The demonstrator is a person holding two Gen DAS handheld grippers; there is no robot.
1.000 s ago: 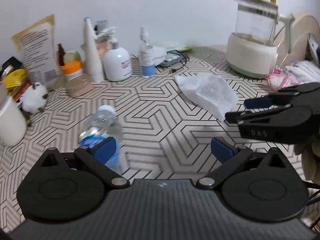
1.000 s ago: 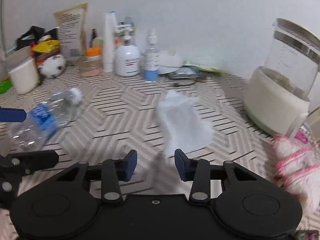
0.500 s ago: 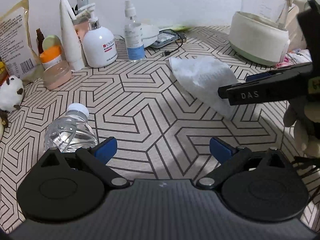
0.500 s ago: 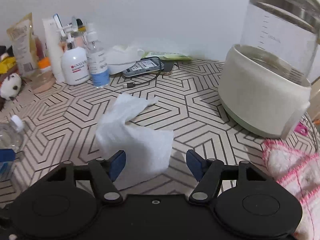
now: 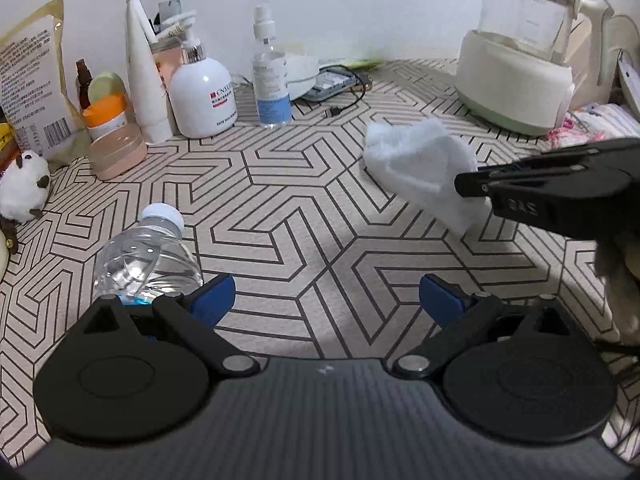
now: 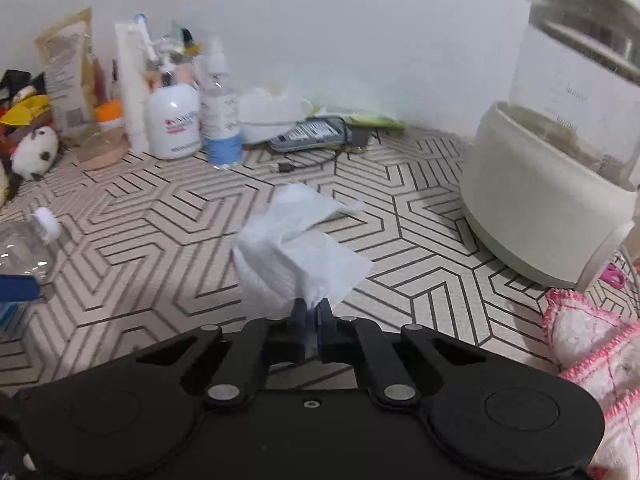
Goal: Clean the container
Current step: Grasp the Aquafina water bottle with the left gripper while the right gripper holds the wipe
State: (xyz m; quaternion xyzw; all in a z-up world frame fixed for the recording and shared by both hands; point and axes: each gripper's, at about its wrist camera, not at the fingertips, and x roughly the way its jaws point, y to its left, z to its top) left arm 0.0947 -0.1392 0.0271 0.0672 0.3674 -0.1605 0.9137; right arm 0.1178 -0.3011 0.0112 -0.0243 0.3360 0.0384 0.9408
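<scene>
My right gripper (image 6: 312,310) is shut on a white paper towel (image 6: 296,256) and holds it lifted off the patterned table; the gripper also shows in the left wrist view (image 5: 472,188) with the towel (image 5: 420,168). A glass kettle on a cream base (image 6: 552,184) stands at the right, also in the left wrist view (image 5: 516,76). My left gripper (image 5: 326,300) is open and empty. A clear plastic water bottle (image 5: 148,256) lies on the table just beyond its left finger (image 5: 212,296), and shows in the right wrist view (image 6: 24,244).
Along the back wall stand a white lotion pump bottle (image 5: 202,92), a spray bottle (image 5: 270,88), a white tube (image 5: 144,76), an orange-capped jar (image 5: 112,136) and a paper bag (image 5: 32,76). A remote and cable (image 6: 312,136) lie behind. A pink-edged cloth (image 6: 592,340) lies right.
My right gripper closed on the paper towel and lifted it off the table. The left gripper stayed open and drew back a little beside the bottle.
</scene>
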